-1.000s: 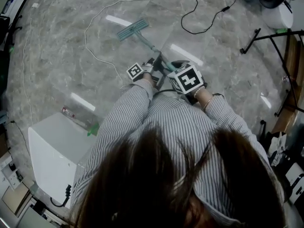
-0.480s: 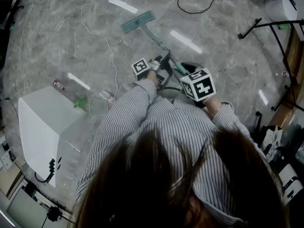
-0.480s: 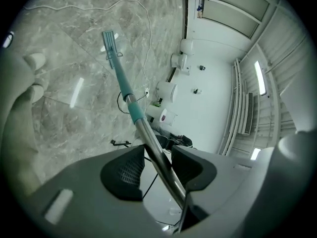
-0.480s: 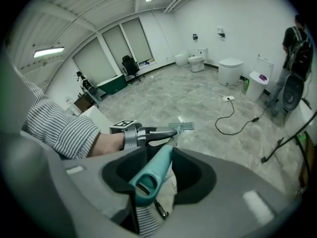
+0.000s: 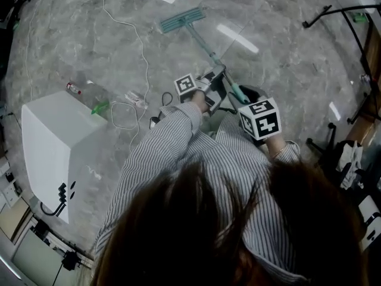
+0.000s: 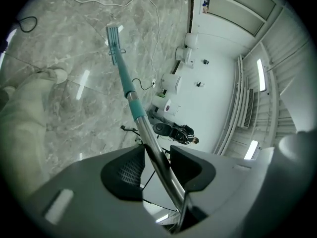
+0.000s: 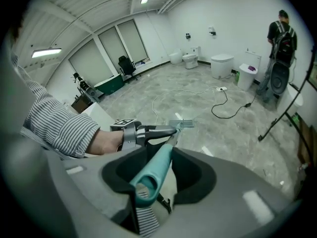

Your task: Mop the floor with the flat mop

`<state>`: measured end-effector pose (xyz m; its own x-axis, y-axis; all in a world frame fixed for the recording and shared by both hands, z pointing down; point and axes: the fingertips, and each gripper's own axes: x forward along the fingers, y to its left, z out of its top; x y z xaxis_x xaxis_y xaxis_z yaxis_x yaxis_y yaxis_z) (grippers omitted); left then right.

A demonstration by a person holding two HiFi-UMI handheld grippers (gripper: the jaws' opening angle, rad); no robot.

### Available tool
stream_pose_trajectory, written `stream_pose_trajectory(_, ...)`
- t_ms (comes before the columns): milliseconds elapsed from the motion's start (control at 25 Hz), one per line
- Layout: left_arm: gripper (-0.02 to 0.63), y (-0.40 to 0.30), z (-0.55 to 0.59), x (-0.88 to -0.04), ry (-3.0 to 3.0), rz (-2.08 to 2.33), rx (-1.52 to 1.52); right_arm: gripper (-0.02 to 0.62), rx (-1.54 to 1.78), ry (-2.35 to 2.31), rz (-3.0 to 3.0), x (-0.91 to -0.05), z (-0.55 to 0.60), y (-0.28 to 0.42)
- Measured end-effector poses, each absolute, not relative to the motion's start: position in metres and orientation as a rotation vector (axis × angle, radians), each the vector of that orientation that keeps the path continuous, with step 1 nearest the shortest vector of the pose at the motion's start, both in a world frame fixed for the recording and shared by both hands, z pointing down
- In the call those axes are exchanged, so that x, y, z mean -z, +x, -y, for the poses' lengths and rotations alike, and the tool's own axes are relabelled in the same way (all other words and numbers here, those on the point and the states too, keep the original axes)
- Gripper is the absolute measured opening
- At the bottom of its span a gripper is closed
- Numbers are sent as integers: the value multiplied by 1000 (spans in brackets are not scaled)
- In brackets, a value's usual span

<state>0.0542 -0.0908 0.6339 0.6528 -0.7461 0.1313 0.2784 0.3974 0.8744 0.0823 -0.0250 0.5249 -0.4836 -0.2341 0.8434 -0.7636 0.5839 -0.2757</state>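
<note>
The flat mop's teal head point(image 5: 182, 19) lies flat on the grey marble floor ahead of me, and its pole point(image 5: 202, 43) slants back to my hands. My left gripper point(image 5: 211, 82) is shut on the metal part of the pole point(image 6: 148, 138), below the teal sleeve; the mop head point(image 6: 115, 38) shows far down the pole. My right gripper point(image 5: 247, 103) is shut on the teal handle end point(image 7: 153, 177), just behind the left gripper point(image 7: 148, 131). In the right gripper view the mop head point(image 7: 182, 124) rests on the floor beyond.
A white box point(image 5: 50, 145) stands at my left, with a small bottle point(image 5: 74, 89) and a white cable point(image 5: 143, 52) on the floor near it. Black stand legs point(image 5: 339, 11) are at the right. A person point(image 7: 280, 38) stands by toilets point(image 7: 220, 65) at the far wall.
The head view has swung: mop head and both grippers sit further right and the white box has come into fuller view at the left. Both grippers keep their hold on the pole.
</note>
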Motion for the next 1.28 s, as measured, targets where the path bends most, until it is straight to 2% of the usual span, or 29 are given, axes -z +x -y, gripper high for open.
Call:
stream_pose_trajectory(680, 146, 133, -155, -647, 957, 464, 572, 155, -972, 895, 1898, -529, -221, 155)
stream_pose_trajectory(1280, 147, 261, -321, -635, 988, 418, 487, 137, -1023, 915, 1873, -525, -383, 286)
